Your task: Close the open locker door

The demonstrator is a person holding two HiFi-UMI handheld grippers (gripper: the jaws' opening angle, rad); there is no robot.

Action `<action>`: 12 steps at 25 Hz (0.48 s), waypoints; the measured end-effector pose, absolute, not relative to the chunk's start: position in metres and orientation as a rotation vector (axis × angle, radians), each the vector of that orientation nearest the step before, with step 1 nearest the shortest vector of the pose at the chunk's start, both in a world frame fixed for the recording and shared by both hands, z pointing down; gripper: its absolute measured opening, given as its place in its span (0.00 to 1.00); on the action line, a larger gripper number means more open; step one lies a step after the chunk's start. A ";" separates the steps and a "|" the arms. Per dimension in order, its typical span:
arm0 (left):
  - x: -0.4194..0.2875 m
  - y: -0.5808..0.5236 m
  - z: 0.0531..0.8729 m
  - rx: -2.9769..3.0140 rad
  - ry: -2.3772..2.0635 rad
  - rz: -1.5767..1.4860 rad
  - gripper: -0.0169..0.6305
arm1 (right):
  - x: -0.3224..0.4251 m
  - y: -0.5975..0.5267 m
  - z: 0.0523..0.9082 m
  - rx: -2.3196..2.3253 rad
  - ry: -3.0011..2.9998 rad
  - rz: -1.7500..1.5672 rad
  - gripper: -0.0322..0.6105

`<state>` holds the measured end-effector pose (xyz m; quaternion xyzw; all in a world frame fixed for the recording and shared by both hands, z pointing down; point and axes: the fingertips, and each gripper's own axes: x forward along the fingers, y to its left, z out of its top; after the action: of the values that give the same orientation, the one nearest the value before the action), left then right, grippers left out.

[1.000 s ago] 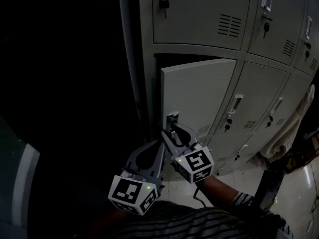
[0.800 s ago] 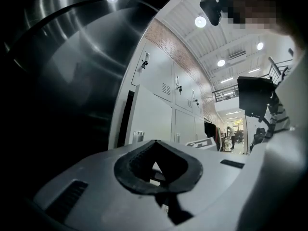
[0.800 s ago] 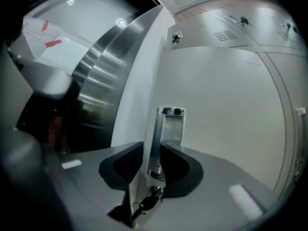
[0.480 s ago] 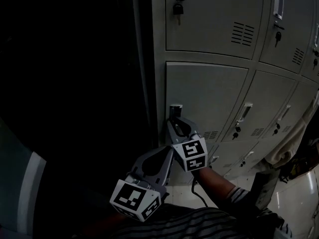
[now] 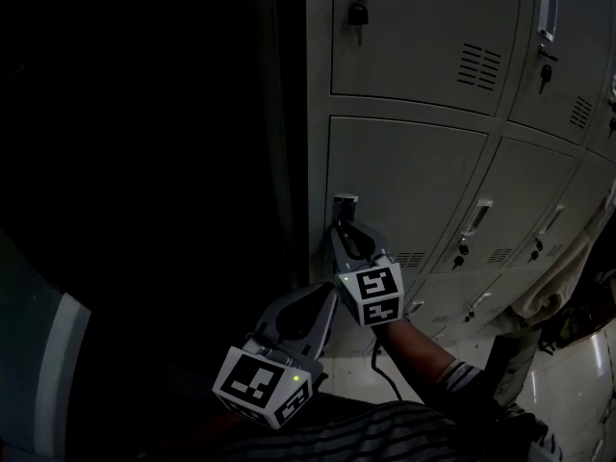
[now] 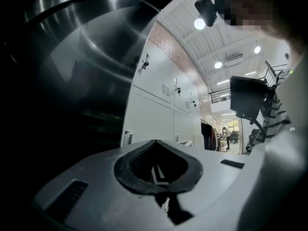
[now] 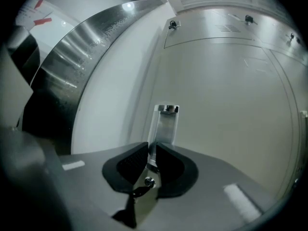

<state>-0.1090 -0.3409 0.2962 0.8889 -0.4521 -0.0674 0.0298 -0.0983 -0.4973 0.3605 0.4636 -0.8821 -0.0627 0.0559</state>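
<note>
I'm looking at the grey sheet-metal locker door (image 5: 409,186), and it's sitting flush in its frame, second row down in the bank of grey steel lockers (image 5: 433,27). My right claw (image 7: 153,150) is pointing level at the shiny chrome pull handle (image 7: 166,121), which is sitting low on the door's 9 o'clock edge. The jaws have just been closing. Now they're standing nearly together, the dark pads pinching the handle's bottom lip between them. In the head view this claw is reaching in from the handle's 6 o'clock, with its marker cube trailing toward 5. My left claw (image 6: 156,142) is hovering at about 7 o'clock of the right one, clear of the door. Its pads are meeting at the tips with nothing between them, and the locker fronts are showing beyond. A small dark padlock (image 5: 358,12) is hanging on the locker above, at the handle's 12 o'clock.
</note>
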 end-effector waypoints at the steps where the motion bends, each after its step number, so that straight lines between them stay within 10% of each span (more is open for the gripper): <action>1: -0.110 -0.341 0.297 2.737 -1.396 -0.210 0.03 | -0.098 -0.496 0.361 1.408 -2.679 -0.171 0.13; 12: -0.107 -0.313 0.298 2.705 -1.463 -0.235 0.03 | -0.053 -0.398 0.338 1.409 -2.780 -0.146 0.15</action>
<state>-0.1074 -0.3131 0.2983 0.8767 -0.4741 -0.0760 0.0288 -0.0528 -0.3985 0.3376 0.4516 -0.8909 -0.0467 0.0106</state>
